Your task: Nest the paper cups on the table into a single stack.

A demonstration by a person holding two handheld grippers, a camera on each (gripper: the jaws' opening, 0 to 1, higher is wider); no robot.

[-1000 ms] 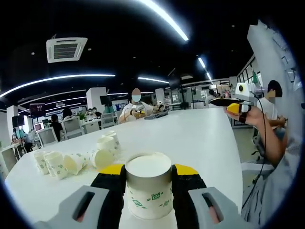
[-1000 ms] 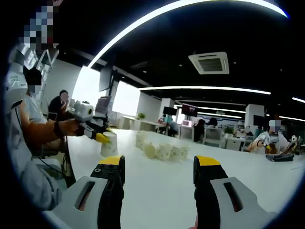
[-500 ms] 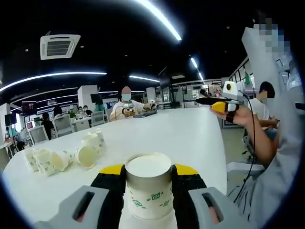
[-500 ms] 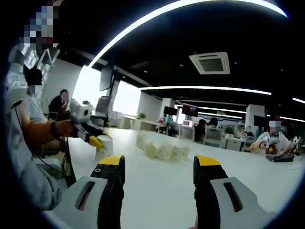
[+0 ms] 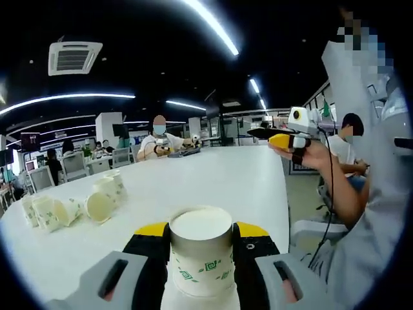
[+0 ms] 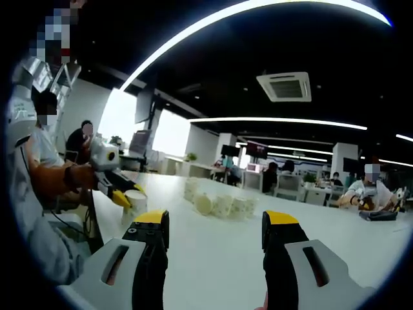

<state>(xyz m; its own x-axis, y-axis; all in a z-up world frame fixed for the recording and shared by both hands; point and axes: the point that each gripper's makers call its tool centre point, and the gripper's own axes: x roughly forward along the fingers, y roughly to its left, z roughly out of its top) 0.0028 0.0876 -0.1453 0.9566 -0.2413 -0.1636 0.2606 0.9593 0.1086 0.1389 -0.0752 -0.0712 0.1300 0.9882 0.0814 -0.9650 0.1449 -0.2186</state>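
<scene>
The left gripper (image 5: 201,248) is clamped on one paper cup (image 5: 201,250), upright, mouth up, held over the near edge of the white table (image 5: 213,177). The right gripper (image 6: 216,236) stands wide apart with nothing between its jaws, raised above the table's near edge.

The loose cups (image 5: 71,205) lie in a cluster toward the table's far left side in the left gripper view: some upright, at least two tipped on their sides with mouths showing. None is nested yet, as far as can be told.

Risks from here: the jaws press the held cup on its thin wall, so a harder squeeze could ovalise the mouth and block nesting. The tipped cups may roll when nudged, possibly toward the table edge. A tilted insertion could jam rim against rim.

View differences: the right gripper view shows the left gripper from outside (image 6: 122,196), with the person's hand (image 6: 74,175) and the held cup's rim, plus the cluster (image 6: 222,201) end-on. The left gripper view shows the right gripper (image 5: 279,137) at a distance; its jaw gap is unreadable there.
</scene>
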